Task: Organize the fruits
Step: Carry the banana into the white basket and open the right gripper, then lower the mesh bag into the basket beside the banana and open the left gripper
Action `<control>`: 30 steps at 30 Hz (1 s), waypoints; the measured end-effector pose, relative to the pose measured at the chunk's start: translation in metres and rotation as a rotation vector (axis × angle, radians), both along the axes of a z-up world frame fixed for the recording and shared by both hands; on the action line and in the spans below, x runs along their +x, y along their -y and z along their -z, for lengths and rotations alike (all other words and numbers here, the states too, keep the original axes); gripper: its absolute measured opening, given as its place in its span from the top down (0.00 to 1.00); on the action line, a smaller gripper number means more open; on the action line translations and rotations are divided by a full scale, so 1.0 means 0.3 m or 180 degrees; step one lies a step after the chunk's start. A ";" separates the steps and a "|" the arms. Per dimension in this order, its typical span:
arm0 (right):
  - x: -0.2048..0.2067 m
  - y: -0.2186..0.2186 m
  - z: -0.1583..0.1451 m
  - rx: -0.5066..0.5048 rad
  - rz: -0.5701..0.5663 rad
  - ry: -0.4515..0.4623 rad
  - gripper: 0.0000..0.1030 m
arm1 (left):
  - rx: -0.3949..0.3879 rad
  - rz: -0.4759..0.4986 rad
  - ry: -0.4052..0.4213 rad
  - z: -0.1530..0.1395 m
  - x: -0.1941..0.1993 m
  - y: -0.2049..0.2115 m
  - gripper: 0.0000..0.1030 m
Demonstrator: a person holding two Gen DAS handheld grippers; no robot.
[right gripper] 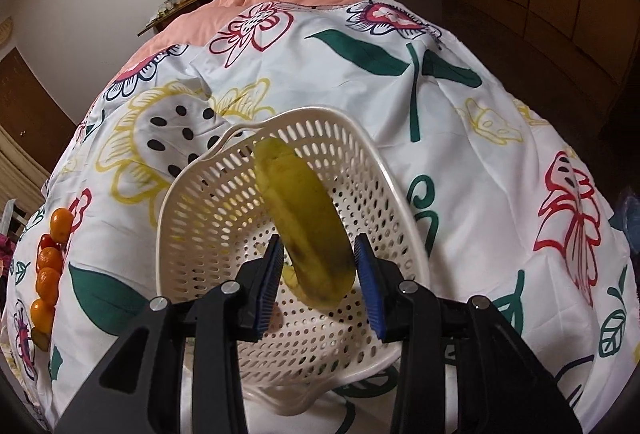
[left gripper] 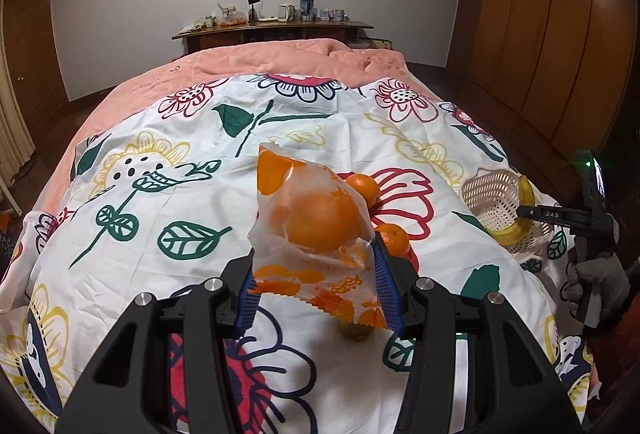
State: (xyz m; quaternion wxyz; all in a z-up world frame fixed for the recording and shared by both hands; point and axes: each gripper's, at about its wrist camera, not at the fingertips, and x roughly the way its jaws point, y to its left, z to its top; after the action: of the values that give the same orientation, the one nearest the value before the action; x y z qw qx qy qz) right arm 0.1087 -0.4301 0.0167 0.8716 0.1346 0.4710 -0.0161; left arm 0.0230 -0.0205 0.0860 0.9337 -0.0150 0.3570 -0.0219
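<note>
From the left wrist, our left gripper (left gripper: 314,284) grips a bagged orange (left gripper: 316,218) above the bed (left gripper: 168,169), loose oranges (left gripper: 394,240) behind it

From the right wrist, our right gripper (right gripper: 318,288) holds a banana (right gripper: 308,230) over the basket (right gripper: 200,218); next we likely release it inside

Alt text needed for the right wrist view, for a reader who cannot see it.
The right gripper has a yellow-green banana between its blue pads, over a white perforated basket tilted on a floral bedsheet. Several small oranges lie in a row at the far left.
</note>
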 end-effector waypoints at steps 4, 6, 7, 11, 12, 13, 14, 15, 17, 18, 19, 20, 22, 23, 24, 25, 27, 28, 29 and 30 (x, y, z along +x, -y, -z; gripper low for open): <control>0.003 0.013 -0.014 -0.0024 0.0037 0.0051 0.62 | 0.0006 0.0050 -0.0018 0.000 0.007 0.026 0.51; 0.003 0.022 -0.022 -0.0010 0.0054 0.0089 0.61 | -0.0046 0.0096 -0.0053 0.001 0.014 0.038 0.51; 0.003 0.026 -0.025 0.0000 0.0060 0.0101 0.61 | -0.0062 0.0113 -0.0064 0.000 0.016 0.043 0.51; -0.001 0.038 -0.040 -0.0018 0.0110 0.0187 0.56 | -0.0036 0.0186 -0.0063 -0.009 0.025 0.078 0.51; -0.003 0.039 -0.042 -0.0015 0.0117 0.0199 0.56 | -0.0026 0.0212 -0.0056 -0.014 0.027 0.090 0.51; -0.006 0.043 -0.045 -0.0002 0.0126 0.0220 0.56 | -0.0021 0.0229 -0.0051 -0.017 0.029 0.096 0.51; -0.010 0.046 -0.048 0.0007 0.0134 0.0236 0.56 | -0.0013 0.0254 -0.0045 -0.021 0.032 0.107 0.51; -0.014 0.049 -0.052 0.0017 0.0146 0.0259 0.56 | -0.0008 0.0274 -0.0042 -0.023 0.035 0.115 0.51; -0.024 0.056 -0.059 0.0037 0.0165 0.0297 0.56 | -0.0004 0.0335 -0.0044 -0.030 0.043 0.142 0.51; -0.028 0.059 -0.062 0.0046 0.0172 0.0312 0.56 | -0.0003 0.0365 -0.0046 -0.033 0.049 0.153 0.51; -0.035 0.062 -0.067 0.0059 0.0185 0.0336 0.56 | 0.0001 0.0406 -0.0045 -0.037 0.057 0.171 0.51; -0.041 0.065 -0.071 0.0068 0.0197 0.0359 0.55 | 0.0004 0.0440 -0.0042 -0.039 0.064 0.186 0.51; -0.057 0.069 -0.081 0.0058 0.0234 0.0419 0.50 | 0.0004 0.0515 -0.0041 -0.042 0.079 0.219 0.51; -0.067 0.071 -0.087 0.0043 0.0254 0.0454 0.49 | -0.0005 0.0559 -0.0048 -0.041 0.088 0.234 0.51; -0.075 0.071 -0.091 0.0025 0.0272 0.0485 0.48 | -0.0025 0.0627 -0.0068 -0.041 0.100 0.257 0.51; -0.085 0.072 -0.095 -0.0003 0.0298 0.0520 0.46 | -0.0051 0.0693 -0.0087 -0.040 0.111 0.274 0.51; -0.096 0.076 -0.098 -0.0031 0.0334 0.0563 0.38 | -0.0099 0.0812 -0.0113 -0.041 0.127 0.315 0.51; -0.105 0.080 -0.099 -0.0050 0.0368 0.0597 0.33 | -0.0132 0.0890 -0.0129 -0.042 0.142 0.341 0.51; -0.111 0.083 -0.099 -0.0065 0.0393 0.0621 0.33 | -0.0151 0.0943 -0.0139 -0.041 0.153 0.360 0.51; -0.116 0.087 -0.098 -0.0077 0.0412 0.0640 0.33 | -0.0172 0.1017 -0.0154 -0.040 0.168 0.389 0.51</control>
State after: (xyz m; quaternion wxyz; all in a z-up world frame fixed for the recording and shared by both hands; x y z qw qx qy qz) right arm 0.0741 -0.4561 0.0461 0.9132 0.1551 0.3713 -0.0644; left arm 0.0733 -0.1371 0.0978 0.9087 0.0163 0.3765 -0.1794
